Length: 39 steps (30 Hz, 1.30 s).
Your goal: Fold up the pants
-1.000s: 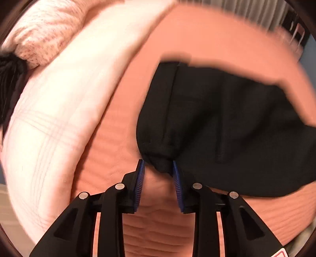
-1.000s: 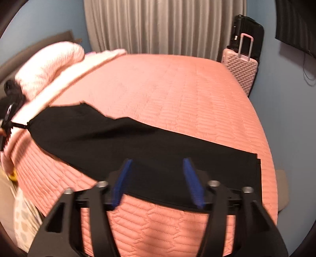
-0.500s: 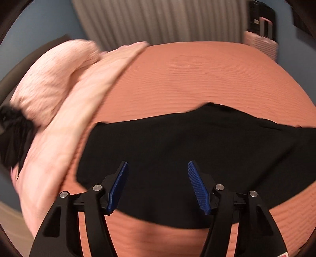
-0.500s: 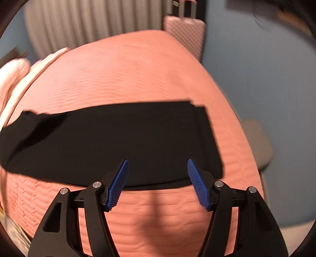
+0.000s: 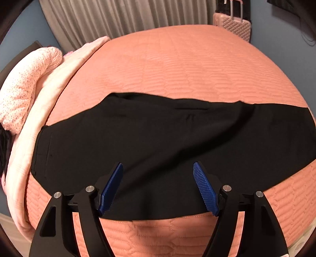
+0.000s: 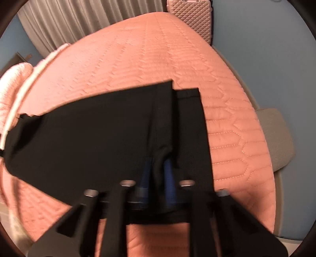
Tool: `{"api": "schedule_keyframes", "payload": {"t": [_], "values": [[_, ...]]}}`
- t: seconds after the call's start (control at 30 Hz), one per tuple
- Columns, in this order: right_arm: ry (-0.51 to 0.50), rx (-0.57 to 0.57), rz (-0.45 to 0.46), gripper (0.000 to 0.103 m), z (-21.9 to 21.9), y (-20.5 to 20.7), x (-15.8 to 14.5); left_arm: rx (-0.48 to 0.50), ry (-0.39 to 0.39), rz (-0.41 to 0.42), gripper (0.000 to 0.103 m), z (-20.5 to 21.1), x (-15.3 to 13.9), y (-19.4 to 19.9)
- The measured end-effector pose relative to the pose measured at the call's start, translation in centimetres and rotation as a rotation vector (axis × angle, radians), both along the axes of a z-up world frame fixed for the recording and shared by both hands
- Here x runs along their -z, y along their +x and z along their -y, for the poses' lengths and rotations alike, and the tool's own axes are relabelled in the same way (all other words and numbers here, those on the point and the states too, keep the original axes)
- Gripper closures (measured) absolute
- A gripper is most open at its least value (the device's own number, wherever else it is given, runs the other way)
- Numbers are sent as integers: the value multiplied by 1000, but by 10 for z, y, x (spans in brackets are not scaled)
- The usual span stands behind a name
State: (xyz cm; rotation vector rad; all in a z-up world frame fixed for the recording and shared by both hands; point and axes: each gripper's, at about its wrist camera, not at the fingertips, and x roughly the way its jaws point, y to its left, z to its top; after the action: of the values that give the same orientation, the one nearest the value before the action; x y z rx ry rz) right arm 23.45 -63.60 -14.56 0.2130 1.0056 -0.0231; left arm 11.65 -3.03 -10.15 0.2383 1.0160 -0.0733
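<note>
The black, soft, limp fabric pants [image 5: 158,142] lie flat across the near salmon quilted bed [image 5: 177,65]; the closing right tool [image 6: 157,176] pinches their near hem edge, while the opening left tool [image 5: 158,187] hovers empty.

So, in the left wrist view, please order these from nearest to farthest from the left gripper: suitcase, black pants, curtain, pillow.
From the left gripper:
1. black pants, directly under the opening jaws
2. pillow, far left
3. suitcase and curtain, beyond the bed: too close to call.
</note>
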Motion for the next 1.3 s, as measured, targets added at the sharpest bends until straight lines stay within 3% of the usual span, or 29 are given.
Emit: {"api": "schedule_keyframes", "payload": {"t": [0.1,0.13,0.2,0.23,0.27,0.33,0.43,0.57,0.7,0.8,0.87,0.97,1.07,1.17,1.27,1.3], "values": [[-35,34,90,96,9,-20,-37,-11,9,4,29,-9,2,-3],[-46,64,80,96,17,-21,-34,-21,15,6,26,-10,5,-2],[-70,74,-64,87,27,-17,4,-33,20,-5,26,-13,13,3],[-56,70,-77,83,26,-18,16,-38,28,-12,26,-13,17,7],[-90,81,-38,73,22,-22,10,-42,50,-13,26,-15,22,13],[-127,109,-15,72,16,-26,-5,-45,99,12,26,-19,25,20],[-129,182,101,70,12,-42,-28,-58,143,63,25,-32,26,37],[-129,214,128,70,-1,-47,-36,-124,148,53,26,-67,38,97],[-31,218,150,70,-10,-45,-41,-149,155,-7,26,-91,64,160],[-77,191,109,70,-27,-28,-37,-139,146,-17,22,-96,73,197],[-131,179,81,70,-31,-17,-33,-138,191,5,17,-93,73,215],[-174,195,44,69,-23,-4,-24,-178,245,37,17,-95,72,235],[-159,231,23,68,-5,0,-23,-207,255,69,17,-95,56,227],[-127,230,41,35,4,-2,-24,-223,242,168,18,-97,27,191],[-126,152,61,36,-2,26,-18,-194,183,178,18,-91,15,149],[-113,133,64,44,-3,39,-16,-185,170,172,18,-88,14,137]]}}
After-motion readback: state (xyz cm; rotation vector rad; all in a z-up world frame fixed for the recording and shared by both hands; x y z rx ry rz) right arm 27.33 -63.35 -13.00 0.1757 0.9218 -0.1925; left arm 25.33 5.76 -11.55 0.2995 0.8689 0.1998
